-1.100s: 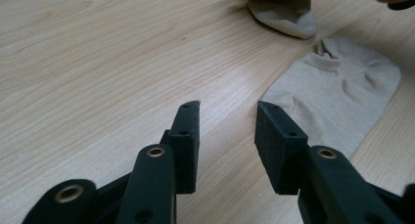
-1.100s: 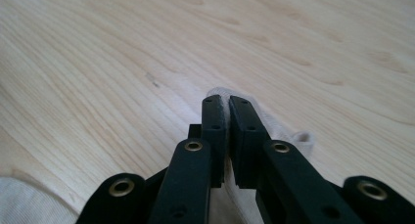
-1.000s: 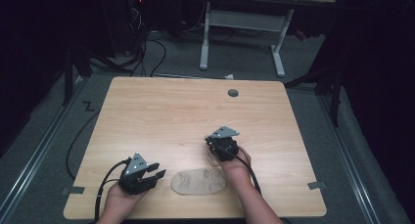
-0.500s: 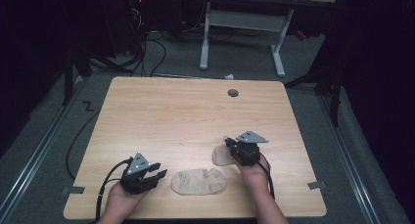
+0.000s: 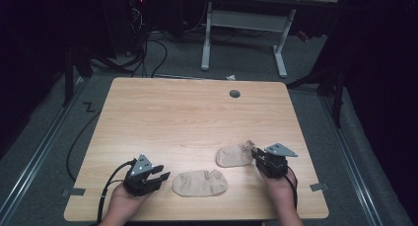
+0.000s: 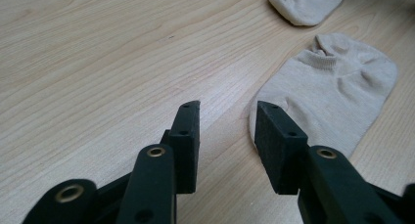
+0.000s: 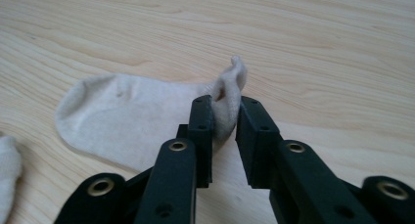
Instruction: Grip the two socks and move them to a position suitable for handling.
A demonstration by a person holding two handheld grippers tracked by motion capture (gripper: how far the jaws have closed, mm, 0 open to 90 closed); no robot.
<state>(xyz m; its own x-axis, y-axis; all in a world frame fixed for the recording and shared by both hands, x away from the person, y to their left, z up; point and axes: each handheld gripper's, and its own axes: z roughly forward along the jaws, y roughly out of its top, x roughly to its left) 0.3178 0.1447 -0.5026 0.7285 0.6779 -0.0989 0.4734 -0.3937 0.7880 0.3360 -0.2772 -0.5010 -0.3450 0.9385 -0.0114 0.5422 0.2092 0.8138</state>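
Observation:
Two beige ankle socks lie near the front of the wooden table. The right sock lies flat, and my right gripper is shut on its raised edge. In the right gripper view the jaws pinch a fold of that sock at my right gripper. The other sock lies flat just right of my left gripper, which is open. In the left gripper view my left gripper holds nothing, its right jaw tip beside the near sock, with the pinched sock farther off.
A round grommet hole sits near the table's far edge. Tape marks are on the floor by the front corners. Beyond the table are a white desk frame and floor cables.
My right gripper has moved right and toward the front edge, dragging one sock off the other. The two socks now lie apart. The left gripper has stayed put.

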